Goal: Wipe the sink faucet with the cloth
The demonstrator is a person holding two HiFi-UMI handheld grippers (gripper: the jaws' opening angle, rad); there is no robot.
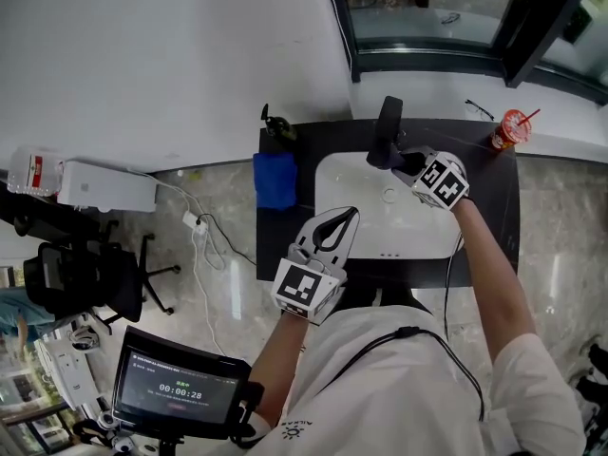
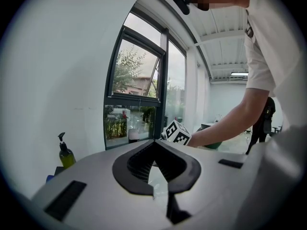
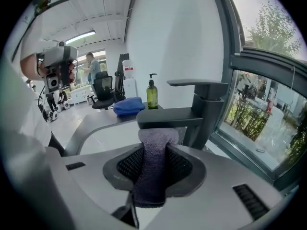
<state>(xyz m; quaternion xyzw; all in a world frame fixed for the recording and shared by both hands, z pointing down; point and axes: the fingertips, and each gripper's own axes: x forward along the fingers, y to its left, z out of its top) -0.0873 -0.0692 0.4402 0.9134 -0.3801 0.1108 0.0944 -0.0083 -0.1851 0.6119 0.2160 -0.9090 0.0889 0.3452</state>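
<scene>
Two hand-held grippers at a white sink (image 1: 408, 234) set in a dark counter (image 1: 489, 207) below a window. Shows a grey knitted cloth (image 3: 152, 171) pinched in the right gripper (image 3: 153, 152), pads clamped on the folded strip, its bunched upper end poking out past the fingertips. Brings that bunched end right up under the dark faucet (image 3: 192, 114) spout, close enough to look like contact, though cannot tell whether truly touching or just below. Puts the spout straight ahead of the fingers and just above them, with its long axis running level from the upright post on the right out toward the left, crosswise to the line of the jaws. Calls, by judgement, for strokes sideways along that axis or a lift over the top, not a push straight forward. Places the right gripper by far the nearer of the two: in the head view, right at the faucet at the back of the basin. Holds the left gripper (image 1: 350, 215) low at the front of the sink, well apart from the faucet, fingertips pressed together on nothing. Shows a folded blue towel (image 1: 275, 180) and a green soap bottle (image 3: 152, 95) on the counter left of the basin, neither one near the grippers.
</scene>
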